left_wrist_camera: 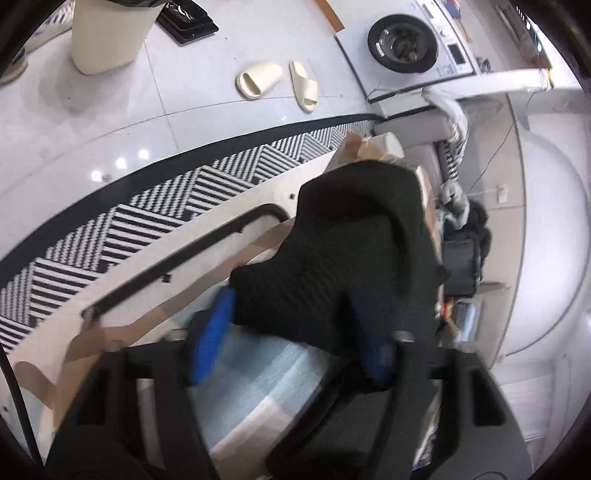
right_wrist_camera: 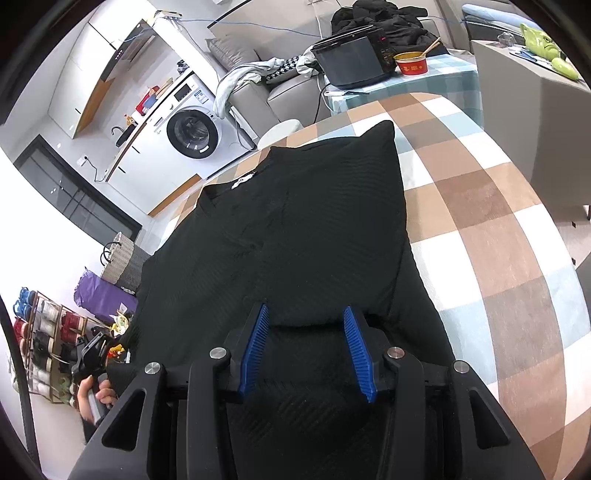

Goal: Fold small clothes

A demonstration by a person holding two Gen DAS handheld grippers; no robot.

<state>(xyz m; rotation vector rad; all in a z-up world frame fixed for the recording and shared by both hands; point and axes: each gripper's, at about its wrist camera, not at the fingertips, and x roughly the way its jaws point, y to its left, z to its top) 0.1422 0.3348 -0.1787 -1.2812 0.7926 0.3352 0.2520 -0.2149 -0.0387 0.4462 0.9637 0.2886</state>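
A black ribbed garment (right_wrist_camera: pixel 295 229) lies spread on the checked tablecloth (right_wrist_camera: pixel 498 221). My right gripper (right_wrist_camera: pixel 306 317) hovers over its near edge with its blue fingers (right_wrist_camera: pixel 258 332) open and nothing between them. In the left wrist view my left gripper (left_wrist_camera: pixel 295 306) is open, its blue fingers (left_wrist_camera: pixel 214 325) wide apart, with a raised part of the black garment (left_wrist_camera: pixel 351 240) lying between and over them. That view is blurred. My left gripper also shows at the lower left of the right wrist view (right_wrist_camera: pixel 92 354), beside the garment's left edge.
The table's left edge (left_wrist_camera: pixel 221 206) runs above a striped rug (left_wrist_camera: pixel 110 236). Slippers (left_wrist_camera: pixel 277 81), a cream bin (left_wrist_camera: pixel 110 33) and a washing machine (right_wrist_camera: pixel 192 129) stand beyond. A black appliance (right_wrist_camera: pixel 351 59) and red bowl (right_wrist_camera: pixel 412 64) sit at the back.
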